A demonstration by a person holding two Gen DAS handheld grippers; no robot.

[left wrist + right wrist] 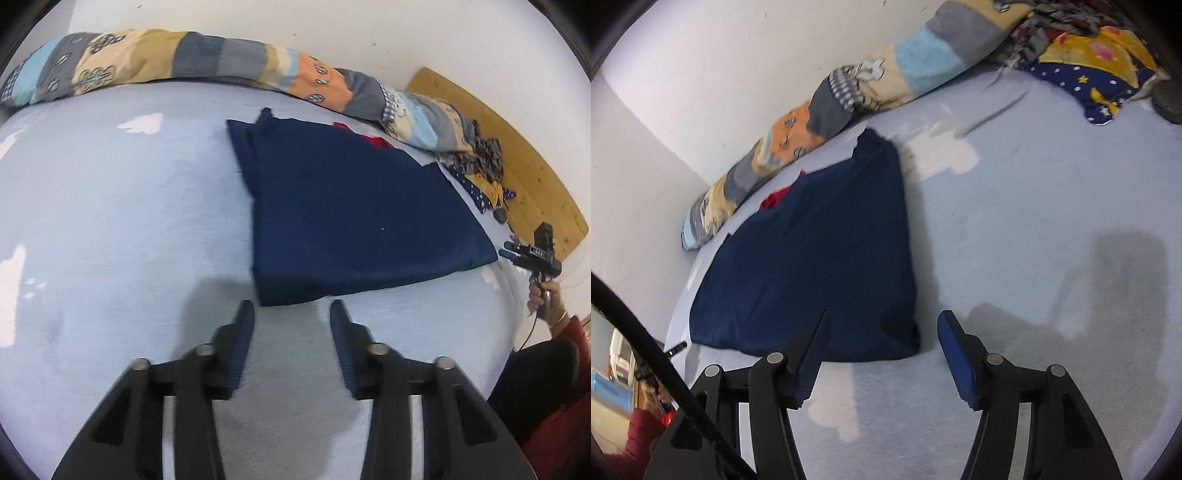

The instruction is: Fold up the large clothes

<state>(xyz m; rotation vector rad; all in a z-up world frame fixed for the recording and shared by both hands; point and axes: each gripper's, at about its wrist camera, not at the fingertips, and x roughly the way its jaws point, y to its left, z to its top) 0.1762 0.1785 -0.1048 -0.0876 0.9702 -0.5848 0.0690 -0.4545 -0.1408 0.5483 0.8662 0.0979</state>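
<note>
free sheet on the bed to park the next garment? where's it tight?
Most bare sheet lies left of the folded navy garment, up to the patchwork quilt roll along the wall. Another open stretch lies right of the garment in the right wrist view. Crowded: the far corner with the crumpled clothes pile.

- A home bedroom: a bed (110, 221) under a pale blue sheet fills both views.
- A rolled patchwork quilt (221, 62) lies along the bed's far edge against a plain white wall (369, 29).
- A wooden headboard (517, 155) stands at the bed's end, crumpled patterned bedding (1100, 70) beside it.
</note>
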